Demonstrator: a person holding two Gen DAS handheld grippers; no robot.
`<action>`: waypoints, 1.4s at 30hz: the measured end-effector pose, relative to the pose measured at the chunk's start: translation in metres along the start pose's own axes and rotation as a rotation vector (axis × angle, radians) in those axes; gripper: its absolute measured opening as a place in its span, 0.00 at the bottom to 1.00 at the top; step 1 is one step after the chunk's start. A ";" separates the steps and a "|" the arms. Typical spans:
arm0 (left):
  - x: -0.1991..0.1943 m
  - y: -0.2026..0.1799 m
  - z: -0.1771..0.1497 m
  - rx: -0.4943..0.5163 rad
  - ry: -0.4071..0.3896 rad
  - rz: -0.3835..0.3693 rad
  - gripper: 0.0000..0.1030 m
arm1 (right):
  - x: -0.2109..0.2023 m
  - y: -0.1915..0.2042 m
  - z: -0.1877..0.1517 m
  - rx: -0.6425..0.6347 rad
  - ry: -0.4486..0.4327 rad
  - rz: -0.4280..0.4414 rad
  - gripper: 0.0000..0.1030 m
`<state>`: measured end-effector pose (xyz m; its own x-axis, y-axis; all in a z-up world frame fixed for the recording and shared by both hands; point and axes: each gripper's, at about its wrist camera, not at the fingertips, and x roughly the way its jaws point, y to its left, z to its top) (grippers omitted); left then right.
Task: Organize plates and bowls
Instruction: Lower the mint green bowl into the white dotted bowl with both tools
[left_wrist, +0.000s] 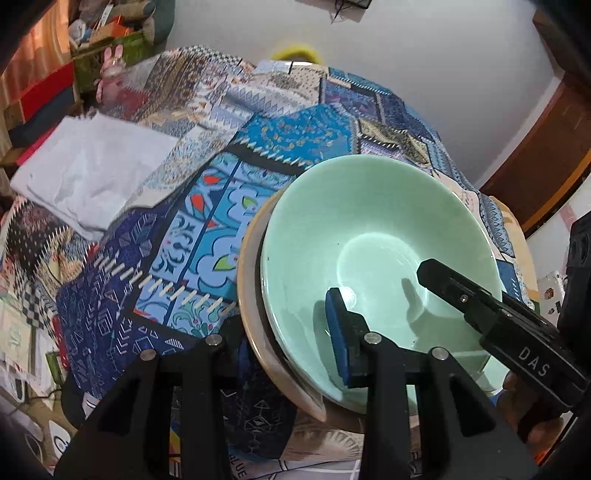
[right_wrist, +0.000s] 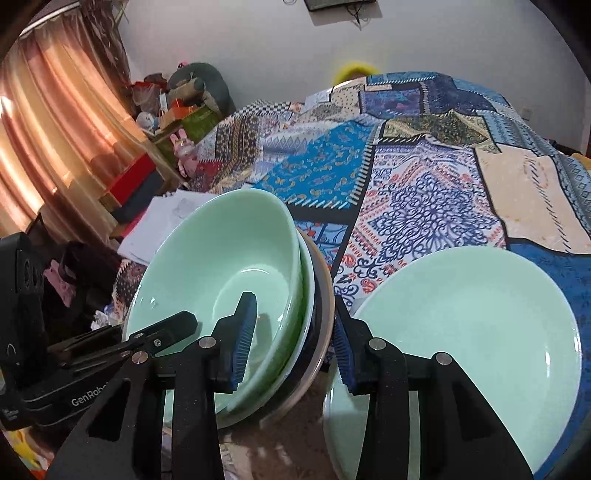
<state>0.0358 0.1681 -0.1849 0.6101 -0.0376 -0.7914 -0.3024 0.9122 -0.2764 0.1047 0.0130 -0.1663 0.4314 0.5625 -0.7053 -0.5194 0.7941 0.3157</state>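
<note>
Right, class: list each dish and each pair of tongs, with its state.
Green bowl: upright, empty, topmost in a nested stack.
Green plate: flat, empty, beside the stack.
Left tongs: astride the stack's rim, grip unclear.
Right tongs: astride the stack's rim, grip unclear.

A bench (right_wrist: 436, 206) covered by a patchwork cloth (left_wrist: 207, 236) in blues, creams and reds carries everything. On the cloth lie a white folded sheet (left_wrist: 92, 173) at the far left, a stack of nested dishes topped by a green bowl (right_wrist: 229, 273), and just beside it a green plate (right_wrist: 480, 325).
</note>
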 end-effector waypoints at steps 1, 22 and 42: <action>-0.002 -0.003 0.001 0.005 -0.006 0.002 0.33 | -0.003 -0.001 0.001 0.002 -0.007 -0.004 0.35; -0.016 -0.083 0.015 0.127 -0.037 -0.115 0.33 | -0.074 -0.048 0.006 0.064 -0.130 -0.115 0.35; 0.015 -0.160 0.003 0.237 0.040 -0.140 0.33 | -0.102 -0.111 -0.017 0.182 -0.136 -0.157 0.35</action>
<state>0.0955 0.0231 -0.1514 0.6031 -0.1821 -0.7766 -0.0341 0.9668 -0.2532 0.1059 -0.1366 -0.1402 0.5975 0.4448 -0.6672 -0.3025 0.8956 0.3262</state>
